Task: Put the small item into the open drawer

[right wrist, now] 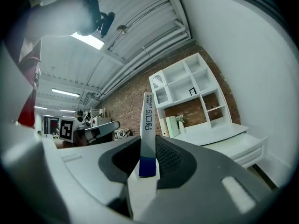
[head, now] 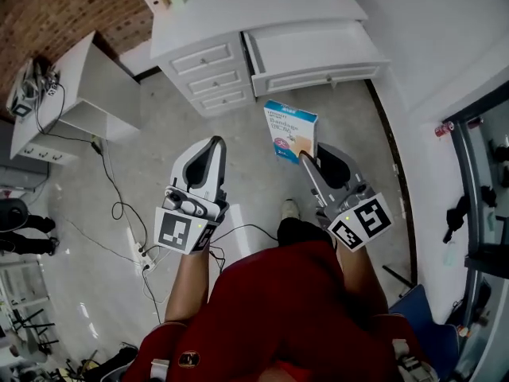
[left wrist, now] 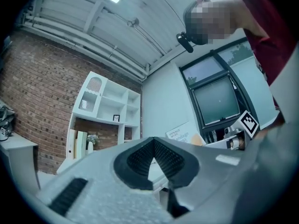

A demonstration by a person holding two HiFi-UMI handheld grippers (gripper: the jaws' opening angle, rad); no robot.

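White-and-teal bandage box (head: 290, 130) is upright and off the floor, its lower edge pinched in the right gripper (head: 308, 162). The jaws are partly closed, pads pressed on the box's two broad faces. That gripper's own view shows it edge-on. The box hangs over the grey floor (head: 159, 134), just in front of the open drawer (head: 318, 79) of the white desk (head: 262, 6), not in it. Left gripper (head: 213, 145) is alongside, clear of the box. Its jaw tips meet with nothing between them. A person in a red top (head: 278, 309) holds both.
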